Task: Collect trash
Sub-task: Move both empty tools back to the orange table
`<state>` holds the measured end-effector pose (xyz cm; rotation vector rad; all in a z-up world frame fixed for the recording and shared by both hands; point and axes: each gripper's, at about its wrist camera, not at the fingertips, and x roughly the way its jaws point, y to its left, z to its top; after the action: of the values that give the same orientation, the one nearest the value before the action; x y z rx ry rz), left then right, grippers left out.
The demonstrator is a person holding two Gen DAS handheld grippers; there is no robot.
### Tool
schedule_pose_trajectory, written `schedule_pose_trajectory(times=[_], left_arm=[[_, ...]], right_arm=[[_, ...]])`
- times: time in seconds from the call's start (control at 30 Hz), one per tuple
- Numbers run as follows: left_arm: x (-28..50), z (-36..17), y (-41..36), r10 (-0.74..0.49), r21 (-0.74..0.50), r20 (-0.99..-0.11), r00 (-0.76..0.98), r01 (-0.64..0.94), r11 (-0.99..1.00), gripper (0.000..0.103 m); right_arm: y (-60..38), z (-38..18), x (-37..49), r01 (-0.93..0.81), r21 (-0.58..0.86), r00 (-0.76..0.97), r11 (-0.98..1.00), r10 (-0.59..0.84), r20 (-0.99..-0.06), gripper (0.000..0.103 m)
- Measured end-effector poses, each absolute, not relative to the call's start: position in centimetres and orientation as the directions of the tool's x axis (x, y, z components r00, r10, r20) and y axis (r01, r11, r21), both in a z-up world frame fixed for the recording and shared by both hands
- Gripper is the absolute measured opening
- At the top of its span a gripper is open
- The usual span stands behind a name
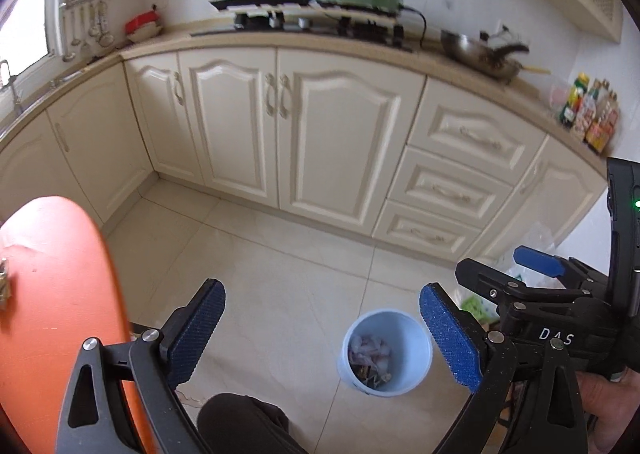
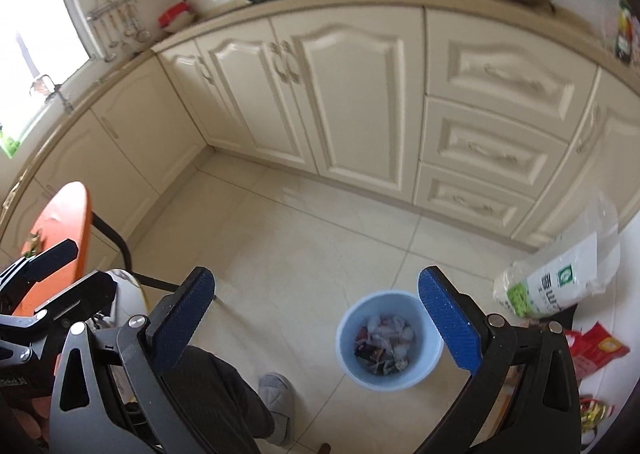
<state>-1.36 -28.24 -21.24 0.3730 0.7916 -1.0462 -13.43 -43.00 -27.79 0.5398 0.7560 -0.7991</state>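
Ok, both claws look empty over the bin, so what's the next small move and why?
Probably swing the right claw toward the red wrapper at its right: both claws are open and empty, the blue bin already holds scraps, and that wrapper still lies outside it.

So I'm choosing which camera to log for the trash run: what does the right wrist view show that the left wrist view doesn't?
Only the right wrist view shows the grey slipper, the red packets on the white surface at right, and the white bag's printed front. Only the left wrist view shows the seasoning packets clearly, and the right hand-held gripper from the side. Both show the blue bin with scraps inside, the cream cabinets, the orange table, and open, empty jaws on the left hand-held gripper.
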Motion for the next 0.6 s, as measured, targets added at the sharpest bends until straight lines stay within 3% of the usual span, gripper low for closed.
schedule_pose_trajectory(times=[0.23, 0.6], left_arm=[[-1.2, -16.6, -18.8, -0.652, -0.088, -0.65, 0.391, 0.813, 0.576, 0.101], [-2.2, -12.4, -6.5, -0.584, -0.1, -0.551, 0.596, 0.648, 0.755, 0.102]], right_arm=[[-38.5, -22.3, -8.7, 0.712, 0.14, 0.564, 0.689, -0.442, -0.697, 0.103], [-30.6, -16.4, -1.8, 0.538, 0.132, 0.713, 0.833, -0.366, -0.598, 0.103]])
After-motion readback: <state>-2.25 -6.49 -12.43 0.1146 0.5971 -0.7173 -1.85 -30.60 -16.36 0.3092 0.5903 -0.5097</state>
